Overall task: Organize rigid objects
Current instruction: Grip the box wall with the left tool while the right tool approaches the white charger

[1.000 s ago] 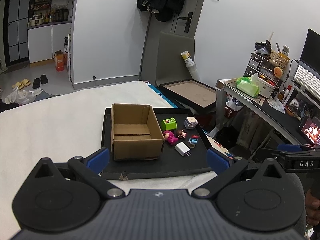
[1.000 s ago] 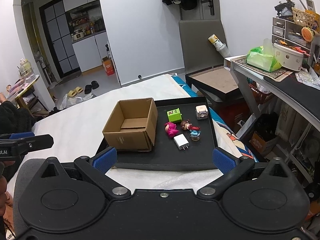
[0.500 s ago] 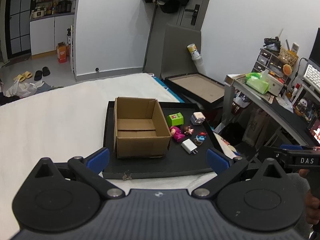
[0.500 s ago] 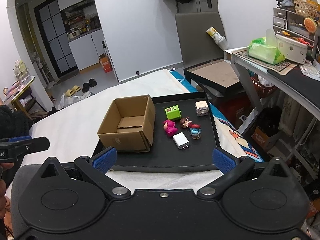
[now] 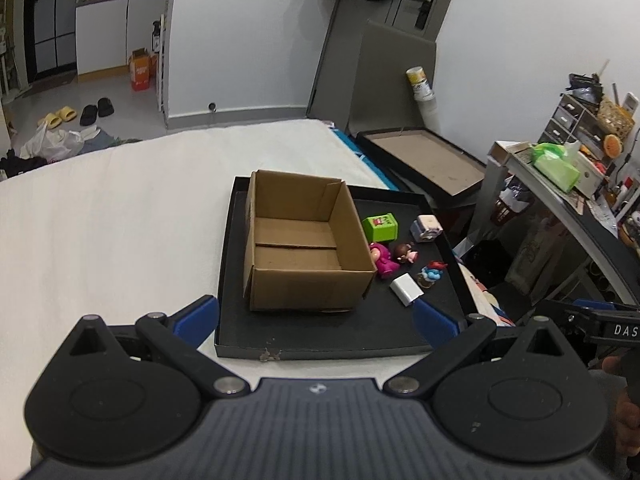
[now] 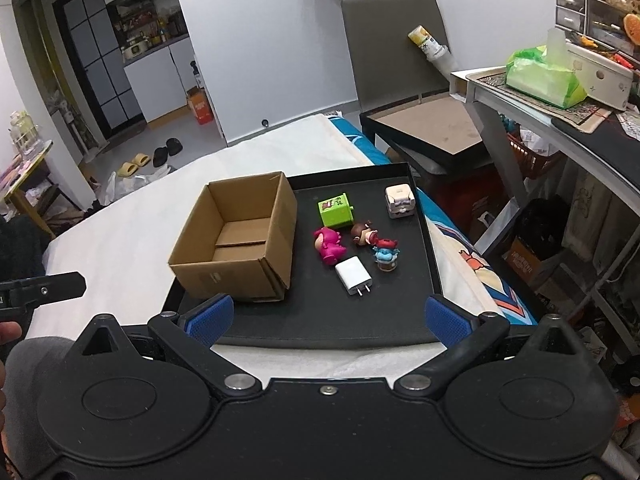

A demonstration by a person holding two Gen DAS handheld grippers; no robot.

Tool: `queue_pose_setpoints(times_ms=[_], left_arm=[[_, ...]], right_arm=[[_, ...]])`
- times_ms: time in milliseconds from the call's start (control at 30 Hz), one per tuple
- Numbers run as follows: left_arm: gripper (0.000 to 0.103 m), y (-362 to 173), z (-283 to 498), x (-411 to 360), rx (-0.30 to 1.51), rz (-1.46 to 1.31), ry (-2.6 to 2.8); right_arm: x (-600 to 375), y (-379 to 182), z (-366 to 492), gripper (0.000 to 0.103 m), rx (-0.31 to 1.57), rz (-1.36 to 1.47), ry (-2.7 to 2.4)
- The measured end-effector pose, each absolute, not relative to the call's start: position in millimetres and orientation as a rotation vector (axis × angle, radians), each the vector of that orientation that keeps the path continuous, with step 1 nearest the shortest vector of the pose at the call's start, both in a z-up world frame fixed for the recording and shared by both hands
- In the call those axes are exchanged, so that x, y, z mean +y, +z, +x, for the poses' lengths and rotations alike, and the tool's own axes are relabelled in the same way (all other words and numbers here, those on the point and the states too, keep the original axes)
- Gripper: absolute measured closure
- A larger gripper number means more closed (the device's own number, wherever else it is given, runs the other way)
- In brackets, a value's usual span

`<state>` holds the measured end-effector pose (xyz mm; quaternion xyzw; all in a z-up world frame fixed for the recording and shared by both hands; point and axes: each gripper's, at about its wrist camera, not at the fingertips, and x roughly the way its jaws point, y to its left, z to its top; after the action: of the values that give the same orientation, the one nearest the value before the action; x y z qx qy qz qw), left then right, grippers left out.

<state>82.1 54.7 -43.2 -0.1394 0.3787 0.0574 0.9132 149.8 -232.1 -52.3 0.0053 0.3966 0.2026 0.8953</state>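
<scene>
An open, empty cardboard box (image 5: 304, 248) (image 6: 240, 240) stands on the left of a black tray (image 5: 320, 340) (image 6: 404, 312). Right of it lie a green cube (image 6: 337, 211), a white-purple cube (image 6: 399, 201), a pink figure (image 6: 329, 245), a brown-haired doll (image 6: 362, 235), a blue figure (image 6: 386, 255) and a white charger (image 6: 354, 277). My left gripper (image 5: 316, 316) is open and empty above the tray's near edge. My right gripper (image 6: 326, 318) is open and empty, also at the near edge.
The tray rests on a white bed (image 5: 112, 216). A desk (image 6: 560, 120) with a green tissue pack (image 6: 544, 78) stands to the right. A dark chair (image 6: 396, 40) and a second tray (image 5: 424, 160) stand beyond the bed.
Both grippers have moved forward and tilted down toward the tray; the box and toys look larger and nearer. Nothing on the tray has moved.
</scene>
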Motion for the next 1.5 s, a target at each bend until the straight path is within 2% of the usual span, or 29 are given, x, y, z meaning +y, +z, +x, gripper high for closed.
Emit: queue_pose_setpoints(times_ms=[567, 900, 1067, 1167, 1233, 1500], left_arm=[[0.001, -67.9, 142.6, 80.9, 0.885, -0.343, 0.131], [0.006, -88.6, 171.0, 99.4, 0.938, -0.359, 0.163], [0.014, -101.9, 187.8, 106.3, 0.98, -0.365, 0.167], [0.022, -110.4, 198.8, 111.7, 1.001, -0.374, 0.178], [0.032, -117.0, 206.0, 115.1, 1.021, -0.39, 0.181], [0.05, -139.1, 230.6, 124.8, 1.079, -0.378, 0.215]], right_arm=[[-223.2, -75.8, 211.1, 0.0, 0.907, 0.021, 0.448], [-215.0, -94.0, 244.8, 0.002, 0.976, 0.0, 0.475], [-210.4, -106.0, 260.7, 0.005, 1.016, -0.016, 0.484], [-208.0, -113.5, 271.4, 0.008, 1.037, -0.022, 0.489], [-205.8, -119.0, 278.9, 0.011, 1.052, -0.032, 0.489], [-196.8, -139.8, 303.2, 0.019, 1.112, -0.066, 0.492]])
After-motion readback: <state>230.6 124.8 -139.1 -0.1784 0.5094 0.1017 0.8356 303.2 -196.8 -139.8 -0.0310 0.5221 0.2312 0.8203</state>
